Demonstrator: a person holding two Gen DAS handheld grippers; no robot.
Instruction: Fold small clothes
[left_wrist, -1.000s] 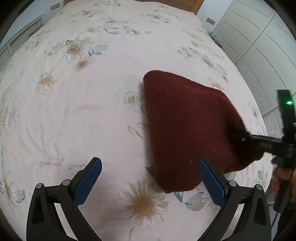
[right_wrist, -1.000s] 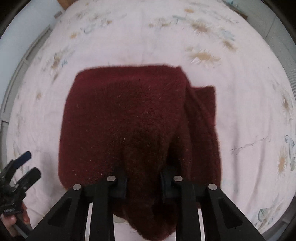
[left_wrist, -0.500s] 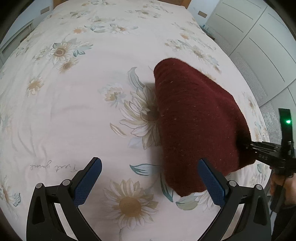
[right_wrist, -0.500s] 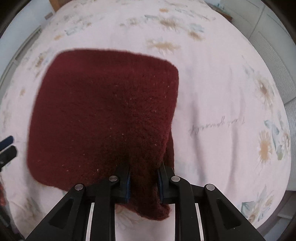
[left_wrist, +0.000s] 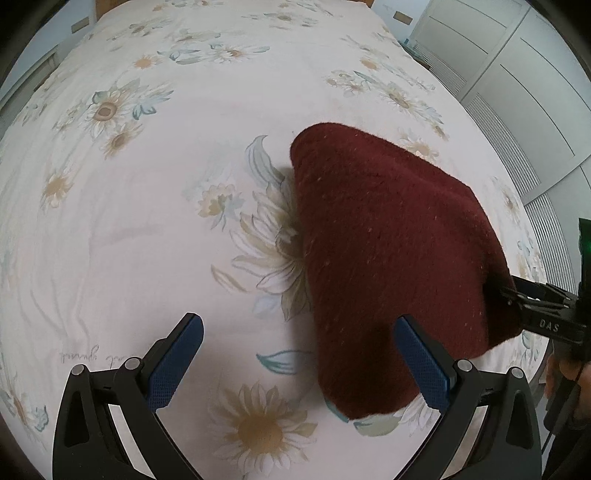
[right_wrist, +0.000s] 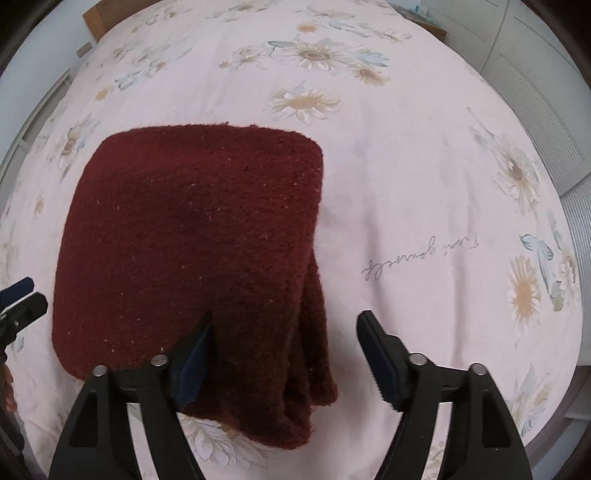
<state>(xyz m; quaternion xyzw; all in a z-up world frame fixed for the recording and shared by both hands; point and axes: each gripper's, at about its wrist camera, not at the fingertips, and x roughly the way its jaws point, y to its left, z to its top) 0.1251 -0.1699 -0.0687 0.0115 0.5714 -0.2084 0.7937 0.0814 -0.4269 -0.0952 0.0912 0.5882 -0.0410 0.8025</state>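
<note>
Left wrist view: the left tool (left_wrist: 295, 354) hangs with its jaws wide and nothing between the blue pads (left_wrist: 177, 363). The dark red knitted garment (left_wrist: 388, 258) lies folded on the bed's flowered sheet (left_wrist: 129, 229), toward the right of this view, its near corner just behind the right-hand pad. At the garment's far right edge the right tool (left_wrist: 517, 299) is partly hidden by the knit, so its jaws cannot be read from here; part of a hand (left_wrist: 565, 373) shows below it.

Right wrist view: the right tool (right_wrist: 284, 350) is opening its jaws. The folded garment (right_wrist: 192, 251) lies between them, with the layered edge hanging toward the camera; the left pad sits close against the knit and the right pad stands clear of it, so the cloth looks released rather than gripped. The left tool (right_wrist: 18, 299) shows at the left border, apart from the garment.

The step in hand appears to be letting go after laying a fold. The next move probably calls for lifting the right tool straight away without dragging the loose layers, then either squaring the uneven near edge or setting the piece aside.
</note>
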